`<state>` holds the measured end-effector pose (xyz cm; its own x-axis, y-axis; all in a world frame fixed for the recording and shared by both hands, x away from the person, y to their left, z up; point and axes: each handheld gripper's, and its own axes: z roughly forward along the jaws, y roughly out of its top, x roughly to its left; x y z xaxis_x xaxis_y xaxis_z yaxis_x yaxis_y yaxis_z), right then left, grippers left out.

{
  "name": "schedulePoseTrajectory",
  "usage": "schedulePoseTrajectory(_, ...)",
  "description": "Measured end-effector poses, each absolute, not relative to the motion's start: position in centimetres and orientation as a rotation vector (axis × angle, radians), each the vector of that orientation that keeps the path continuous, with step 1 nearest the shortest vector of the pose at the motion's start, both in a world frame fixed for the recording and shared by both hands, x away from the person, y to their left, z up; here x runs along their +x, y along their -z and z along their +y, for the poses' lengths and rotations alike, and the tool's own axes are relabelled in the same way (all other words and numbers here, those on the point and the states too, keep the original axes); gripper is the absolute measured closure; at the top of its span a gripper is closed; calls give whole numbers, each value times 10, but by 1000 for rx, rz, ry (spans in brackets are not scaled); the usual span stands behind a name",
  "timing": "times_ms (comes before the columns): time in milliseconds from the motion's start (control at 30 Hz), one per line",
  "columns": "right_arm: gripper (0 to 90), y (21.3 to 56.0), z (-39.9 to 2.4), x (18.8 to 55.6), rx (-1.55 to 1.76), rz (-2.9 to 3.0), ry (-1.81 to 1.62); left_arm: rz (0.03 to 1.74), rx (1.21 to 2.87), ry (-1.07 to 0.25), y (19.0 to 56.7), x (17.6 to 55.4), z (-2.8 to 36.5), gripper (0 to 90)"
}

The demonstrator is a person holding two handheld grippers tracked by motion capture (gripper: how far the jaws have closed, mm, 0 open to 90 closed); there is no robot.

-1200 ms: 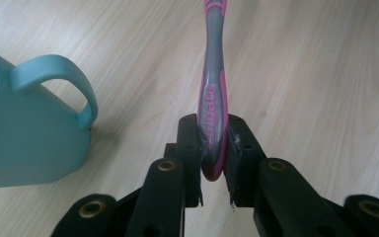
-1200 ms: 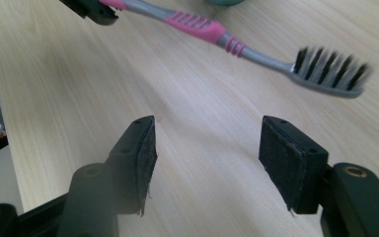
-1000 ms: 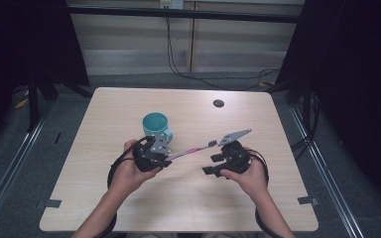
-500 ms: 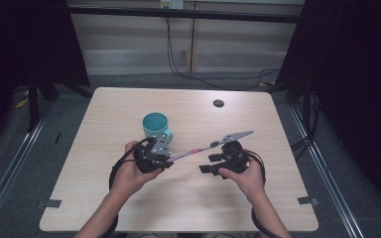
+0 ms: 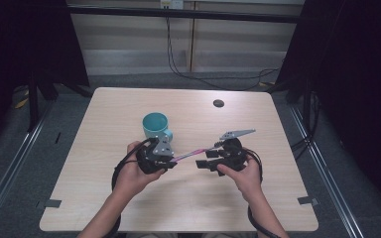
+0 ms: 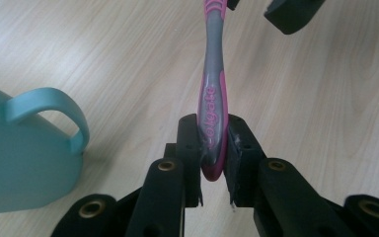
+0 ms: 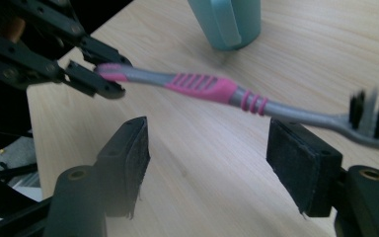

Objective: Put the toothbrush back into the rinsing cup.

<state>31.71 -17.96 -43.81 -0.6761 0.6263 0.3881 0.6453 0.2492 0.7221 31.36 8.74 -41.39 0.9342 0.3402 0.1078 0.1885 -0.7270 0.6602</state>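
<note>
Pink-grey toothbrush (image 6: pixel 212 94) level, bristles toward right tongs (image 7: pixel 207 163), just been spreading; left tongs (image 6: pixel 212 148) pinching handle end.

I see: light wooden table (image 5: pixel 129 208) | grey carpeted floor (image 5: pixel 25 188) | pale panelled back wall (image 5: pixel 129 39), black cables (image 5: pixel 178 69) hanging | black curtains (image 5: pixel 357 89) both sides | lighting even

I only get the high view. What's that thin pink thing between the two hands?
Observer: A pink and grey toothbrush. The left claw is shut on the end of its handle.
Visitor: Is the other claw gripping it too?
Observer: No. The right claw has just been opening, and neither pad touches the brush.
Visitor: Where are the bristles?
Observer: At the right claw's end: dark bristles, pointing up in the right gripper view.
</note>
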Motion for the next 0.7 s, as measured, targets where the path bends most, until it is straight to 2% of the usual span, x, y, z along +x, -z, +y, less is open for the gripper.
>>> schedulePoseTrajectory(500,366,430,-179,320,-1326,-2332,1566,411,2401,-250,425,312,80,791)
schedulePoseTrajectory(600,409,428,-179,321,-1362,-2288,1592,425,2413,-252,427,309,77,791)
schedulePoseTrajectory(700,502,426,-180,322,-1397,-2246,1616,424,2428,-249,430,308,74,790)
